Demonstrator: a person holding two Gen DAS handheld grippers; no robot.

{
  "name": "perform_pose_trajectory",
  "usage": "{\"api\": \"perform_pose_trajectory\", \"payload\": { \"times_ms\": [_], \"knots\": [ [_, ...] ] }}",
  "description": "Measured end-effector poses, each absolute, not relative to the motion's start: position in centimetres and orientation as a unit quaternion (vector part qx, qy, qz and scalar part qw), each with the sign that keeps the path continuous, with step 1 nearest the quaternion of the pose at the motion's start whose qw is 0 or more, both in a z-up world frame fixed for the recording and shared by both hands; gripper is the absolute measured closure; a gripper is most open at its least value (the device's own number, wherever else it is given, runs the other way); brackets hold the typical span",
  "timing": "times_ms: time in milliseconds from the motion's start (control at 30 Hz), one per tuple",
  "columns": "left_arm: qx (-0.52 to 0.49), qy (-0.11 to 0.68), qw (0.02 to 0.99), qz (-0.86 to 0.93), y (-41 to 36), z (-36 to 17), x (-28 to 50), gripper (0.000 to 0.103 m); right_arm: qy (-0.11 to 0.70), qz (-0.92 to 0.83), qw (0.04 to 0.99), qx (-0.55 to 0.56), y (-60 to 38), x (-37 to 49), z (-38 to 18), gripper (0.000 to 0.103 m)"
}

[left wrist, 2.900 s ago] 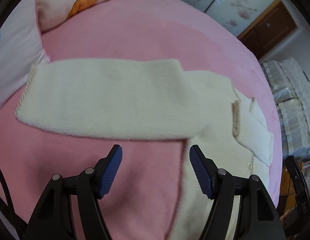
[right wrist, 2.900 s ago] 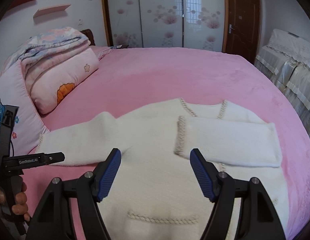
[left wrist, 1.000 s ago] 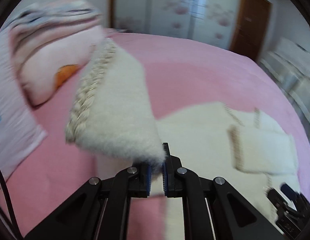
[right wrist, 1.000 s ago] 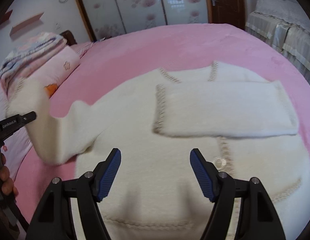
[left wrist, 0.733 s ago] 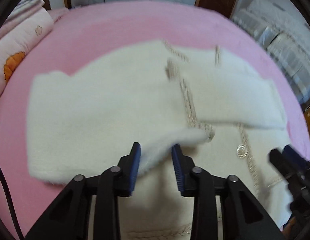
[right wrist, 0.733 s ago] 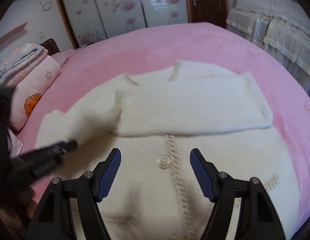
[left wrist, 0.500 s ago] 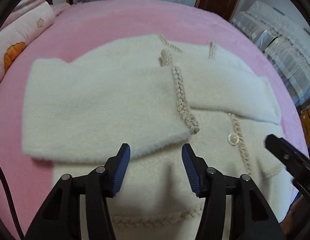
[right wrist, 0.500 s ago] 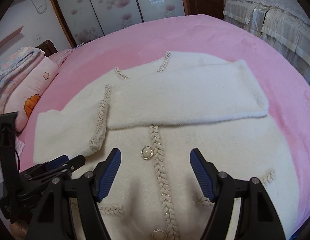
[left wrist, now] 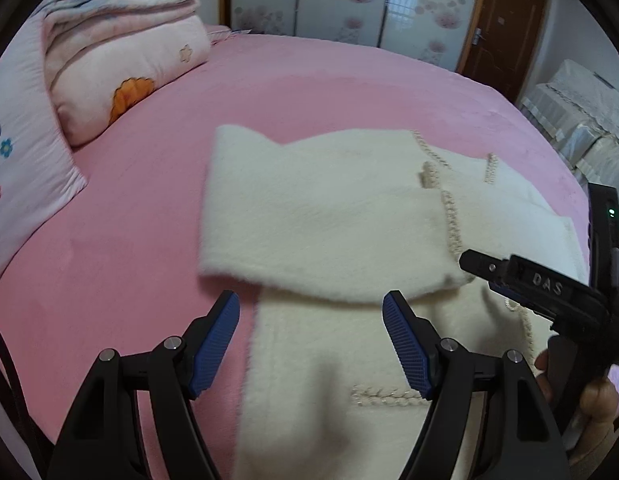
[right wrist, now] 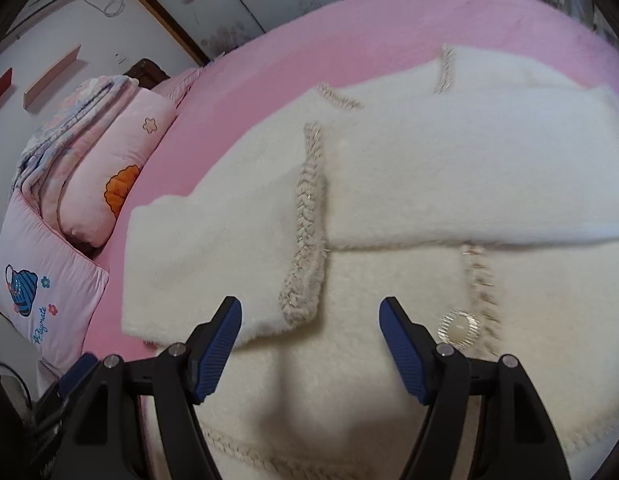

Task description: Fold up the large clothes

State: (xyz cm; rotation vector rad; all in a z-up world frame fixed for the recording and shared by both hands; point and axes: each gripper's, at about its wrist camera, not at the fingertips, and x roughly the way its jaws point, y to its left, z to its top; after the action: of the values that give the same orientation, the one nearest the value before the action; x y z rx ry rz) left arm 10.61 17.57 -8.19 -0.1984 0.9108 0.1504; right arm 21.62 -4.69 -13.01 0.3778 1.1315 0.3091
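Left wrist view shows both sleeves laid across the cardigan point(left wrist: 349, 232), left gripper point(left wrist: 311, 340) and right gripper point(right wrist: 310, 344) wide and empty; careless hem lifting could spill them

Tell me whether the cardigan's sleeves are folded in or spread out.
Folded in. Both sleeves lie across the cardigan front, cuffs meeting near the middle.
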Motion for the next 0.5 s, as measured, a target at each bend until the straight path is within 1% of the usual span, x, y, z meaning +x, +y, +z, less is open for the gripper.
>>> {"api": "perform_pose_trajectory", "payload": {
  "times_ms": [67,100,133,167,233,333,433,500],
  "knots": [
    [-0.108,0.445,0.885,0.086,18.1,-9.3,11.0,0.030,0.541,0.147,0.810,0.172,-3.8,22.7,-14.1,0.033],
    [-0.115,0.449,0.881,0.091,18.6,-9.7,11.1,0.030,0.547,0.146,0.808,0.162,-3.1,23.2,-14.5,0.038],
    [-0.119,0.454,0.878,0.094,18.7,-10.1,11.4,0.030,0.552,0.154,0.806,0.151,-2.4,23.5,-14.8,0.060],
    [-0.123,0.458,0.875,0.100,19.0,-10.5,11.5,0.030,0.563,0.173,0.797,0.137,-1.3,23.9,-15.0,0.088],
    [-0.134,0.461,0.871,0.108,19.5,-11.1,11.8,0.030,0.545,0.190,0.809,0.111,0.0,23.8,-13.2,0.088],
    [-0.148,0.463,0.866,0.114,20.3,-11.6,11.8,0.030,0.449,0.216,0.865,0.060,0.5,22.7,-6.4,0.089],
    [-0.152,0.463,0.866,0.115,20.5,-11.6,11.8,0.030,0.365,0.182,0.911,0.062,-2.8,21.5,-0.7,0.089],
    [-0.151,0.459,0.868,0.112,20.4,-11.6,11.7,0.030,0.341,0.125,0.929,0.068,-6.4,20.6,0.6,0.089]
  ]
}}
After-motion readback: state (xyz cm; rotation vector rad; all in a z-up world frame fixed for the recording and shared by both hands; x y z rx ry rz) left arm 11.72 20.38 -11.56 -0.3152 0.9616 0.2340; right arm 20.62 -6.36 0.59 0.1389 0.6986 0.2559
